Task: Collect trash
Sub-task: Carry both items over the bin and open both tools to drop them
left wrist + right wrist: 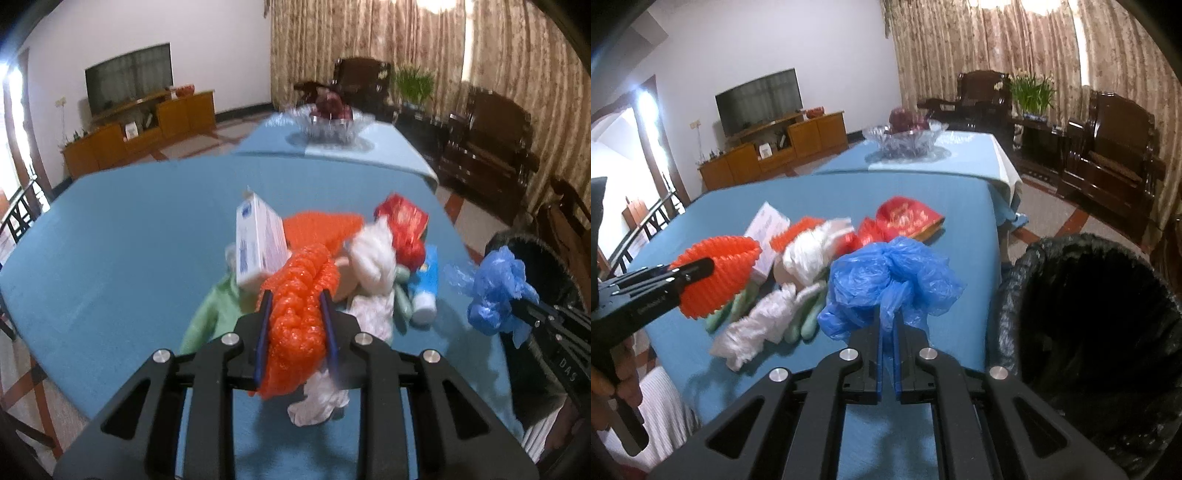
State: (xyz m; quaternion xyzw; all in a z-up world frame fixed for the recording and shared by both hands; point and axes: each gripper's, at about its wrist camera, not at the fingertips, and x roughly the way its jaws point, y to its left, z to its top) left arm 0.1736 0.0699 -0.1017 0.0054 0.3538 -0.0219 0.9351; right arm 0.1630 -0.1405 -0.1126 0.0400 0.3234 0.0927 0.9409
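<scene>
My left gripper (295, 297) is shut on an orange foam net (299, 325), lifted above the blue table (129, 240). The right wrist view shows that gripper (701, 269) from the side with the net (716, 273) bulging past its tips. My right gripper (888, 314) is shut on a crumpled blue plastic bag (894, 273), beside the black-lined trash bin (1089, 314). A pile lies on the table: a white box (258, 240), a second orange net (321, 225), a red packet (402, 221), white crumpled plastic (369, 258), green gloves (210, 310) and a white-and-blue tube (424, 288).
A glass fruit bowl (328, 122) stands on a second blue table behind. Dark wooden chairs (1108, 155) line the right side by the curtains. A TV cabinet (775, 155) is at the far wall. A person's hand (624, 387) holds the left gripper's handle.
</scene>
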